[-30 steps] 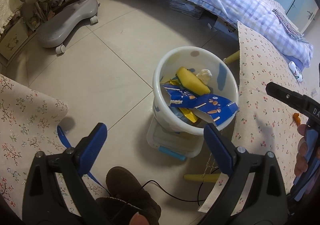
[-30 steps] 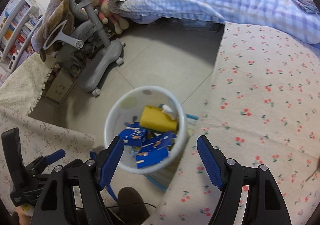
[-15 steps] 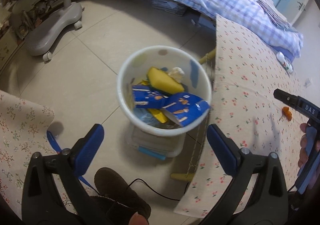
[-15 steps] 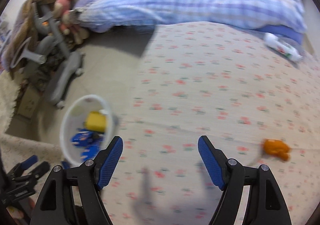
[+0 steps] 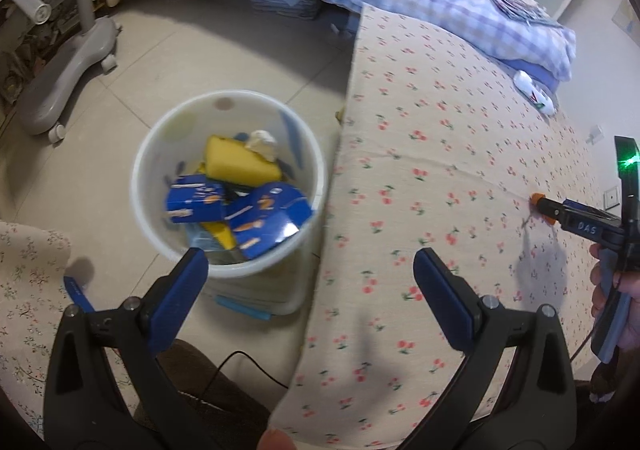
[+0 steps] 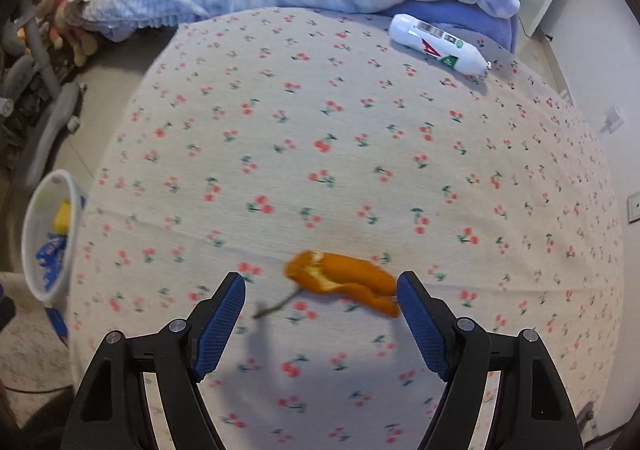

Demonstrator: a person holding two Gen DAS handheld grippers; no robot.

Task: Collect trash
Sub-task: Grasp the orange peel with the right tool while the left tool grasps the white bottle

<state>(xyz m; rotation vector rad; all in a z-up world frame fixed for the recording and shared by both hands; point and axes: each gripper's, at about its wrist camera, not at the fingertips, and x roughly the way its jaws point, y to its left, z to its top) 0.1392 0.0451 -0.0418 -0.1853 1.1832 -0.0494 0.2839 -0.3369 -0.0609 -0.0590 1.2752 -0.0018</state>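
Beside the cherry-print surface (image 6: 360,137), the white bin (image 5: 228,185) on the floor already holds wrappers, with the left claw (image 5: 310,300) wide open and empty above it. Further right, the orange peel (image 6: 344,280) lies flat on the cloth between the right claw's (image 6: 320,314) spread, empty jaws; it looks light, limp and thin, so pinching across its thicker curled middle seems best.

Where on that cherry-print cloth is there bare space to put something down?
Most of the cloth is bare: the wide stretch between the white bottle and orange peel. It's crowded only around the peel, between the right gripper fingers.
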